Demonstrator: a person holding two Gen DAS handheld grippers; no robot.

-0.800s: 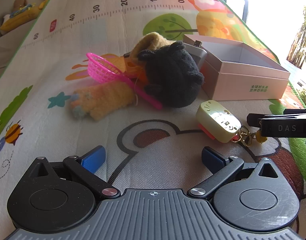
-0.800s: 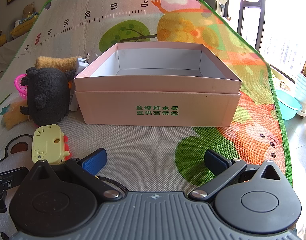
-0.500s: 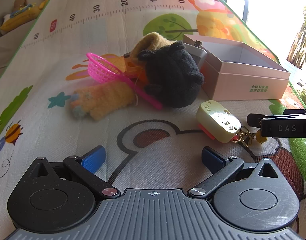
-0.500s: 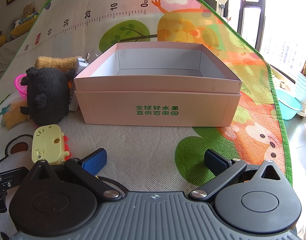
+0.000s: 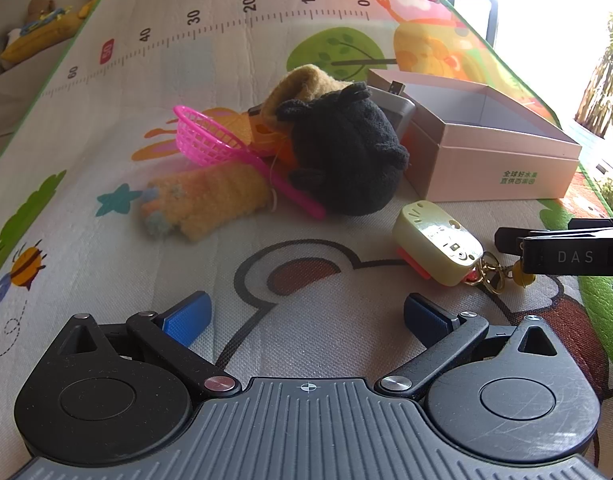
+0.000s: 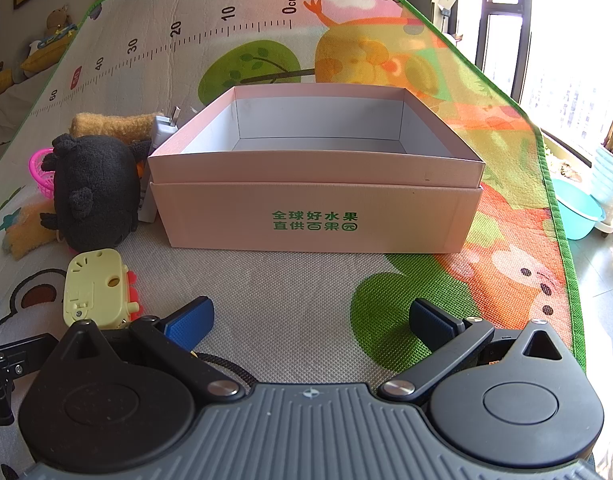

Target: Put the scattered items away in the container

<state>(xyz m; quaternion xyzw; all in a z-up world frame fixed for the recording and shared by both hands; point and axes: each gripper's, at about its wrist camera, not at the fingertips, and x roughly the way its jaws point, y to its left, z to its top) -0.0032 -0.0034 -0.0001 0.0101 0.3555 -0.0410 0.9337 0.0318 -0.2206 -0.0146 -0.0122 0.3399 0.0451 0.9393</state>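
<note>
A: Start close in. What is your left gripper (image 5: pixel 306 316) doing?

B: Your left one is tilted down over the play mat (image 5: pixel 326 340) with its blue pads (image 5: pixel 186 318) spread as wide as they go. Nothing sits between them, only the printed bear outline on the mat.

A: And your right gripper (image 6: pixel 310 320)?

B: Same story. Its jaws stand fully apart and empty, over a bare stretch of mat. A black cord (image 6: pixel 226 364) lies just under its left linkage.

A: What is nearest to you beyond the pads?

B: The pale yellow keychain toy (image 5: pixel 436 248), with its red underside and gold clasp, lies on the mat just ahead of your left gripper, to the right. From your right gripper it sits beside the left pad, apart from it.

A: Further out?

B: The black plush toy (image 5: pixel 346 156) stands on the mat, close against the left side of the pink box (image 6: pixel 314 216). A pink toy net (image 5: pixel 210 136) lies beside it with its handle running under the plush, and an orange knitted toy (image 5: pixel 210 200) lies flat to the left of that. A tan plush piece (image 5: pixel 302 84) rests behind the black one.

A: And the container?

B: The pink box is open, with green lettering on its front wall. A grey charger (image 6: pixel 162 128) leans at its left rear corner.
</note>
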